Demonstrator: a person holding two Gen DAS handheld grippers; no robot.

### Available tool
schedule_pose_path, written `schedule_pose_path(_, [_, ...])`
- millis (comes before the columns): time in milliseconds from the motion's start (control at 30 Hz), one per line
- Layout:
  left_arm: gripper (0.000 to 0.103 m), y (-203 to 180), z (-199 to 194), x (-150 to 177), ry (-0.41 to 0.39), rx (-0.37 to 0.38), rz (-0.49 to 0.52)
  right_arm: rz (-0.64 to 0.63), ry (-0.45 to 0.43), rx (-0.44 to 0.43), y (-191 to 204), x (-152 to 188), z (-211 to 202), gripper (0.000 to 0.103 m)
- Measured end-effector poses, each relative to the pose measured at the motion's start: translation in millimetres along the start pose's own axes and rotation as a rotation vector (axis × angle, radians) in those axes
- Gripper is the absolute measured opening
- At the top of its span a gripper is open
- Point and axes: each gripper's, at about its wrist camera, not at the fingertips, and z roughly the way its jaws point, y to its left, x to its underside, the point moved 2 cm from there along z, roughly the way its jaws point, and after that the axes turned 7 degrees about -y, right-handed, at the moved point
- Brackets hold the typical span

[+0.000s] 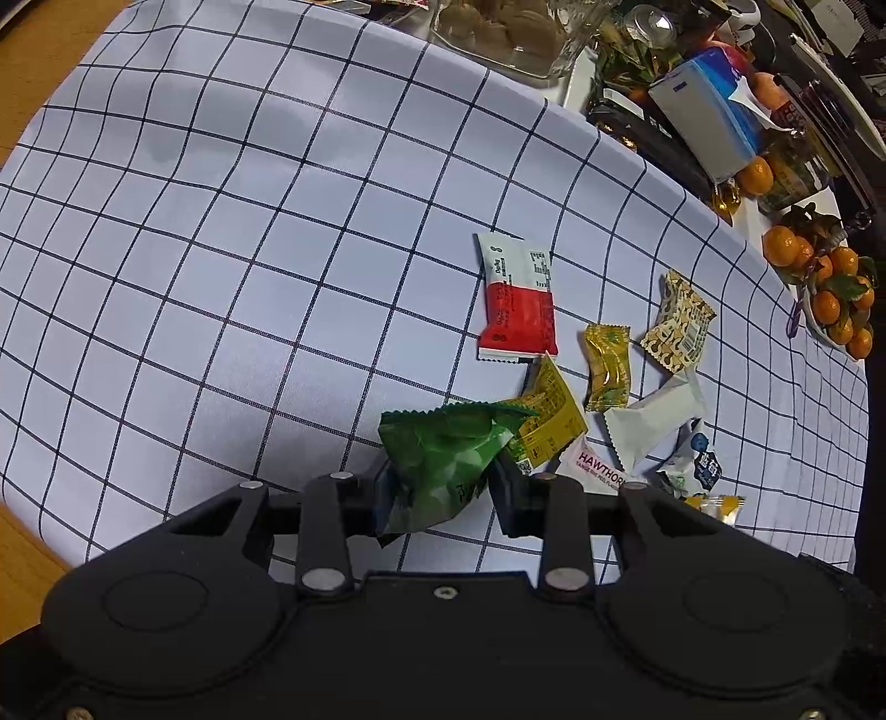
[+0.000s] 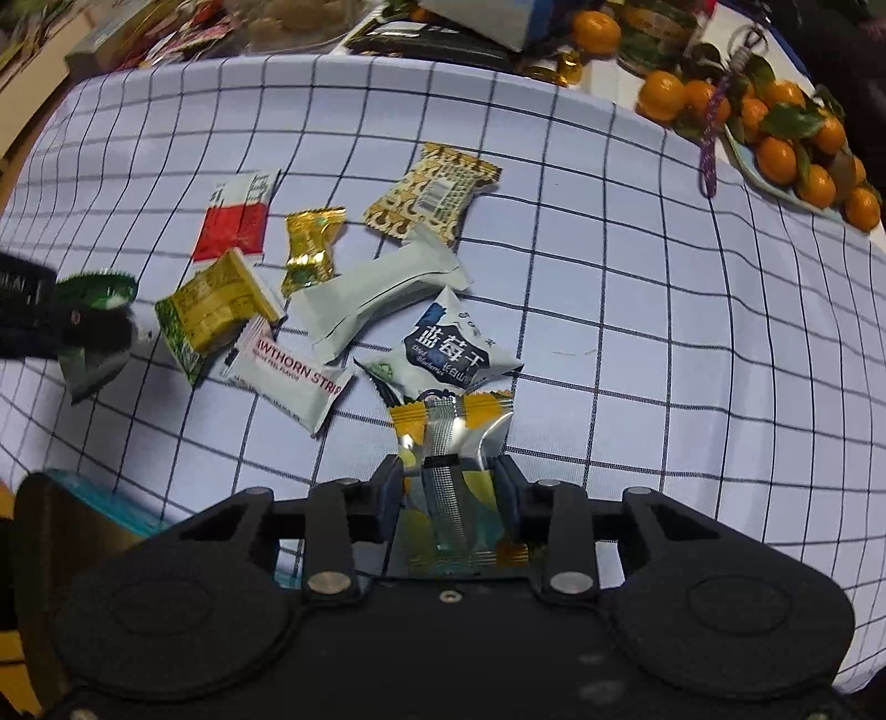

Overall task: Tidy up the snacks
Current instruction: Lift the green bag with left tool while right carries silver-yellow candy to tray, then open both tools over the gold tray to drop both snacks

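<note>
My left gripper point(image 1: 443, 482) is shut on a green snack packet point(image 1: 443, 459) above the checked cloth; it also shows at the left edge of the right wrist view point(image 2: 94, 332). My right gripper point(image 2: 451, 487) is shut on a silver and yellow packet point(image 2: 451, 437). Loose snacks lie in a cluster on the cloth: a red and white packet point(image 1: 518, 299), a gold candy point(image 1: 606, 365), a patterned beige packet point(image 1: 678, 321), a plain white packet point(image 2: 382, 291), a blueberry packet point(image 2: 448, 346), a Hawthorn strip packet point(image 2: 288, 374) and a yellow-green packet point(image 2: 213, 307).
The white checked tablecloth point(image 1: 249, 249) covers the table. At the far edge stand a glass dish point(image 1: 498, 33), a blue tissue box point(image 1: 709, 105) and a plate of tangerines point(image 2: 797, 149). A teal box point(image 2: 111, 504) sits at my lower left in the right wrist view.
</note>
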Motion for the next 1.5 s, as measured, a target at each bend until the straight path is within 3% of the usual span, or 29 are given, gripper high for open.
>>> schedule_pose_path(200, [0.044,0,-6,-2,-0.022,0.001,0.005,0.27,0.003,-0.006,-39,-11,-7,0.036])
schedule_pose_path(367, [0.044,-5,-16,-2,-0.058,-0.001,0.037,0.36,-0.038,-0.015,-50,-18,-20,0.036])
schedule_pose_path(633, [0.044,-16,-38,21,-0.111,0.016,0.151,0.362,-0.146,-0.07,-48,-14,-56,0.036])
schedule_pose_path(800, [0.044,-14,-54,57,-0.114,0.019,0.227,0.275,-0.257,-0.031,-44,10,-89,0.036])
schedule_pose_path(967, [0.044,-9,-64,93,-0.131,-0.018,0.235,0.187,-0.345,0.003,-32,42,-120,0.036])
schedule_pose_path(1267, [0.044,-13,-70,161,-0.167,-0.104,0.316,0.29,-0.286,-0.03,-28,115,-135,0.036])
schedule_pose_path(1500, [0.044,-24,-66,199,-0.141,-0.089,0.37,0.448,-0.192,-0.061,-43,164,-131,0.036])
